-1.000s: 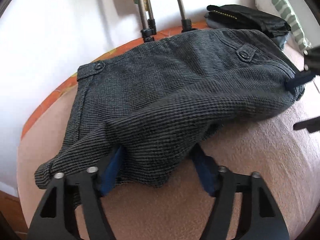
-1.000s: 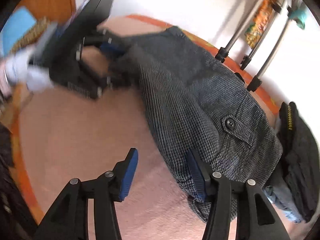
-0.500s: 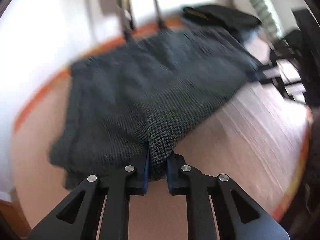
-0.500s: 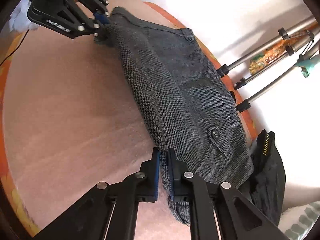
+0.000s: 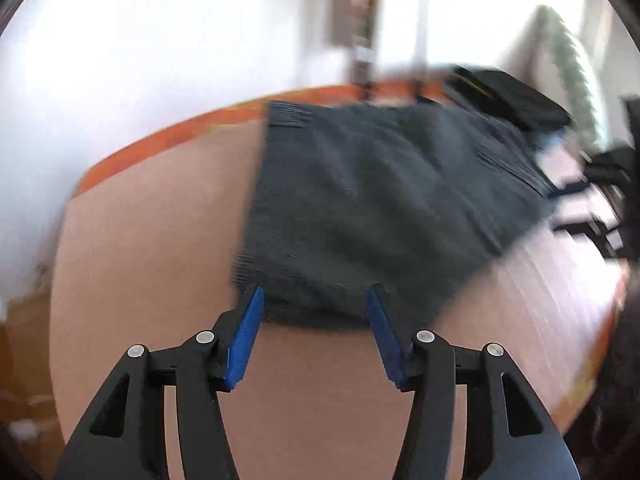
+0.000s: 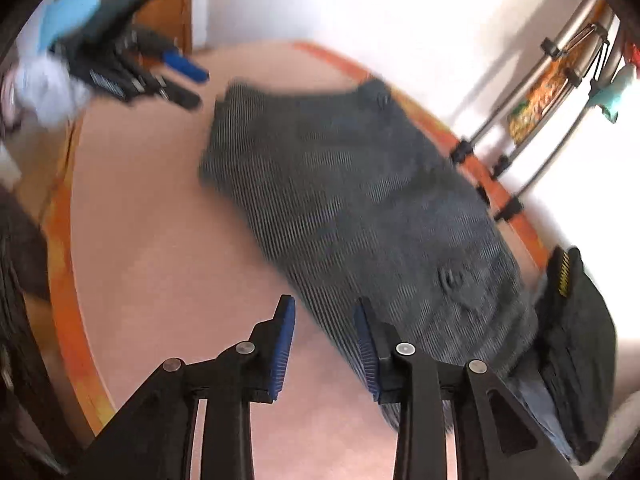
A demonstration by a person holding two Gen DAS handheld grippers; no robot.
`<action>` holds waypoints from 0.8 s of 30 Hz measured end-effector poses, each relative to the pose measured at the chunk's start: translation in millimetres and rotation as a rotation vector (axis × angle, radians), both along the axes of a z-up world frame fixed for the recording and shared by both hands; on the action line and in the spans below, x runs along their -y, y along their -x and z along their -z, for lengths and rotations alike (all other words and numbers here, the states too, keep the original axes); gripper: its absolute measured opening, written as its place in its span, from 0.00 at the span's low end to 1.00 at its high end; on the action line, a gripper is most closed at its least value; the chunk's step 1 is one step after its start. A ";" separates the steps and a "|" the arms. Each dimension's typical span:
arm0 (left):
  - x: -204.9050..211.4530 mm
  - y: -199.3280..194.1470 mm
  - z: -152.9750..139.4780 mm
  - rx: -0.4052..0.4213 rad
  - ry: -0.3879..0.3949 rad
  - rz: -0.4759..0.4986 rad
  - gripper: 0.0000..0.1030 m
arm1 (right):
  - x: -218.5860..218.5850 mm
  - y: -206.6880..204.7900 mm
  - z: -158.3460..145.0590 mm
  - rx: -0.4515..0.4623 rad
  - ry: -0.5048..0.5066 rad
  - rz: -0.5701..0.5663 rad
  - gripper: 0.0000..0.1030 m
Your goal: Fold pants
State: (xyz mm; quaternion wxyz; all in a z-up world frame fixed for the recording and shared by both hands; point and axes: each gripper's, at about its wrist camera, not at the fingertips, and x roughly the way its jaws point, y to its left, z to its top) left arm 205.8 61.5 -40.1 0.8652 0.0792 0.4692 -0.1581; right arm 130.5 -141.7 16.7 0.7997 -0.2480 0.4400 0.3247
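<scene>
Pants (image 5: 380, 204) lie just ahead of both grippers (image 5: 314, 300) (image 6: 324, 312) — fingers spread, holding nothing.

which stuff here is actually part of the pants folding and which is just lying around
Part of the job:
grey checked pants, folded on the pink bed cover
left gripper, open
right gripper, open

Just lying about:
black folded garment beside the pants
tripod legs
striped pillow
</scene>
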 end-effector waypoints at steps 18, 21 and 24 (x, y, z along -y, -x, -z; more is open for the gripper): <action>-9.3 -23.4 37.0 0.044 -0.151 -0.193 0.53 | -58.4 -44.7 59.0 -0.172 -0.152 0.171 0.36; 0.9 -14.8 15.5 0.103 -0.122 -0.163 0.53 | -24.4 -33.5 40.4 -0.131 -0.204 0.275 0.54; 21.5 -11.0 -1.5 0.137 -0.081 -0.102 0.53 | 18.4 -21.3 27.9 -0.109 -0.250 0.423 0.60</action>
